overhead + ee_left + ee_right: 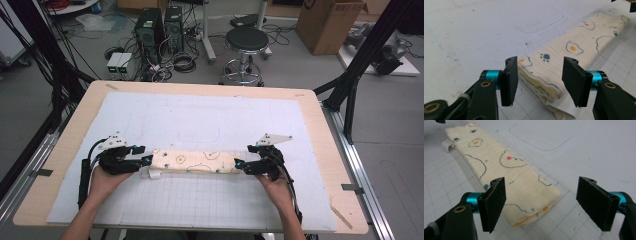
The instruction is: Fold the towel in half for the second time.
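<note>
Both jaws open at ends of folded cloth [196,162], lower middle of frame. Left gripper [538,81] straddles its end; right gripper [541,203] off-centre, shift over cloth, pinch all layers together.

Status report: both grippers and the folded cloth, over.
Left gripper open, straddling cloth end. Right gripper open at other end. Cloth folded, flat on mat. Nothing in the way.

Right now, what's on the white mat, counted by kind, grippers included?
Folded cream cloth with fried-egg and paw prints: 1
Hand-held grippers: 2, the left gripper at one end of the cloth and the right gripper at the other, both with jaws open
White mat itself: 1
Total: 4
</note>
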